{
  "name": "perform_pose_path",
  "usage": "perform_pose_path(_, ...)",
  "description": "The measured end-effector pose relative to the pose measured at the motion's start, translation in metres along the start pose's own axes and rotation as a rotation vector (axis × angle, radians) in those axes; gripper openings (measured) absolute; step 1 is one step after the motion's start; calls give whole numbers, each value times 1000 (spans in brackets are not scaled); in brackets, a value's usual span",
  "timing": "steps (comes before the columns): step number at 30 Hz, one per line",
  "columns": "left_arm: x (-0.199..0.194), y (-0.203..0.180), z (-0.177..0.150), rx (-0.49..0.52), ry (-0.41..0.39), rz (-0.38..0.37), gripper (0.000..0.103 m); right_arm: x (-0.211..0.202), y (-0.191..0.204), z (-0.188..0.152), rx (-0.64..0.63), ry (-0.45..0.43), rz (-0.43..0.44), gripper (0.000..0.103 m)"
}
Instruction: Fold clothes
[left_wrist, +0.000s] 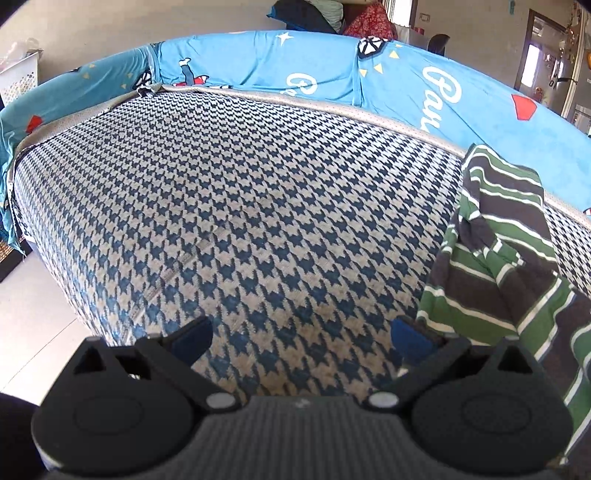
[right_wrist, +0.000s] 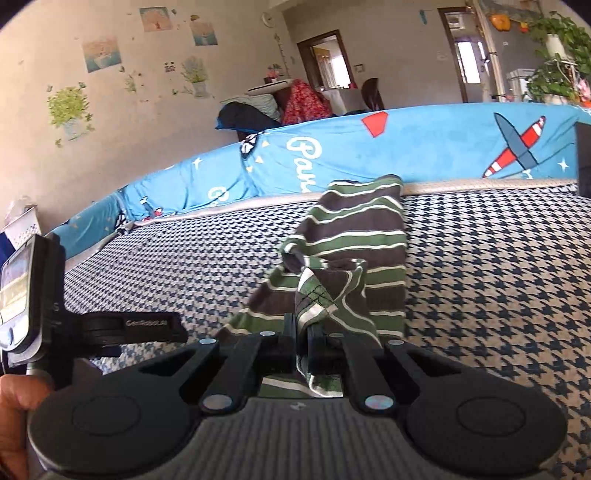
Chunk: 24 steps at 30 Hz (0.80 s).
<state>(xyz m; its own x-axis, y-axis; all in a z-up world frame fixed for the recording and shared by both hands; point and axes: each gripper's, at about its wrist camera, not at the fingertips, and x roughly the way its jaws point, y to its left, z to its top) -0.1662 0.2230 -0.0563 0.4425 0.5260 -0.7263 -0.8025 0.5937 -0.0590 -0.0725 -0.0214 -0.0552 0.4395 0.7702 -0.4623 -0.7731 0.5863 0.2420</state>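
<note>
The striped garment (right_wrist: 347, 258), banded in green, dark grey and thin white lines, lies bunched on the houndstooth-covered sofa seat (right_wrist: 498, 277), stretching away from the right claw (right_wrist: 302, 343) toward the seat's far edge. Its near end is gathered into a twisted fold that runs straight into that claw, whose jaws are pressed together on the cloth, a strip of the fabric hanging out below them. In the left wrist view the same garment (left_wrist: 498, 258) sits just to the right of the left claw (left_wrist: 301, 338), rising beside and beyond its right finger (left_wrist: 412, 338); whether cloth touches that finger cannot be told. The left claw stands wide open, holding nothing, with only the blue-and-beige houndstooth cover between its blue-padded tips.

Beyond the garment, along the back of the seat, runs a bright blue cover (right_wrist: 424, 147) printed with aeroplanes, stars and white script. To the left of the right claw, a hand (right_wrist: 11, 398) grips the other device's handle, with a phone (right_wrist: 16, 295) mounted on it. Further off, wall stickers of plants (right_wrist: 70, 110) and open doorways (right_wrist: 328, 61) show.
</note>
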Motion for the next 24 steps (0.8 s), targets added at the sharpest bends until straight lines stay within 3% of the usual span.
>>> perform_pose_path(7, -23, 28, 12, -66, -88, 33, 103, 19, 64, -15, -151, 50, 152, 7)
perform_pose_path(13, -23, 39, 15, -91, -72, 31, 103, 46, 102, -51, -338, 149, 172, 7)
perform_pose_path(19, -21, 38, 16, -97, -49, 8, 103, 60, 105, -74, -430, 243, 159, 9)
perform_pose_path(24, -14, 35, 14, -96, -21, -18, 103, 56, 91, -79, -377, 322, 211, 10)
